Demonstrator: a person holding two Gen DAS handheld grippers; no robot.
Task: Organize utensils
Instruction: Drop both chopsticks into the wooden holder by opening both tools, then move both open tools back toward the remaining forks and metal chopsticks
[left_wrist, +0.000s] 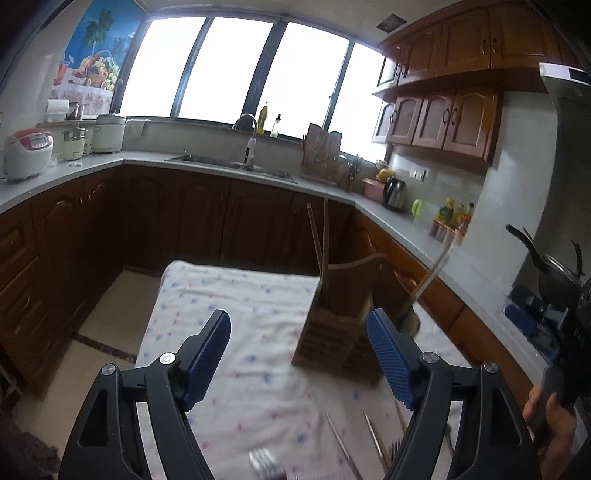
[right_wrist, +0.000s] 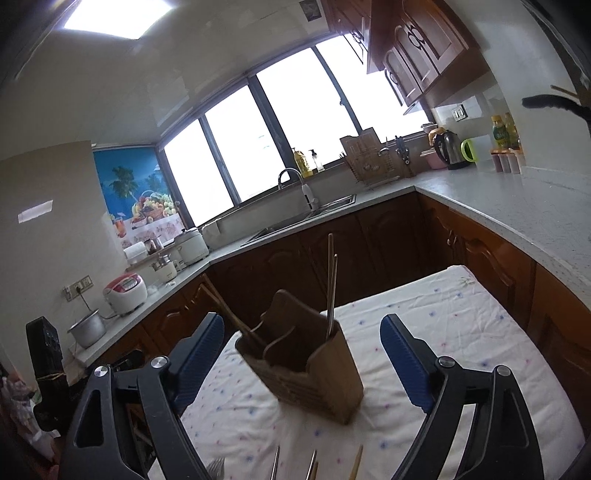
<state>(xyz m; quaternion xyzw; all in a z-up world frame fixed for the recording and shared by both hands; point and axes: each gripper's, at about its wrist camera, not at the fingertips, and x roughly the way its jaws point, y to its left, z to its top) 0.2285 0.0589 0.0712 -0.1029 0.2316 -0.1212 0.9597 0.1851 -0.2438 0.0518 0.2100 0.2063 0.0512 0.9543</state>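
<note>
Holder: wooden utensil holder (right_wrist: 306, 360) stands mid-frame on the cloth-covered table (right_wrist: 461, 332).
Done: two chopsticks (right_wrist: 331, 288) upright in one compartment, more leaning from another.
Left: a fork (left_wrist: 263, 463), metal chopsticks (left_wrist: 341, 445) and others lie at the bottom edge, near the holder.
Left gripper (left_wrist: 299, 356): released, empty.
Right gripper (right_wrist: 303, 358): released, empty.
Progress: partway, I judge.

1. The tablecloth (right_wrist: 424, 325) at lower centre is white, dotted with small blue and pink flowers.
2. The utensil holder (right_wrist: 306, 365) at centre is brown wood.
3. The finger pads (right_wrist: 404, 363) are blue, on black frames.
4. The poster (left_wrist: 99, 48) at upper left is blue, with palms and fruit.
</note>
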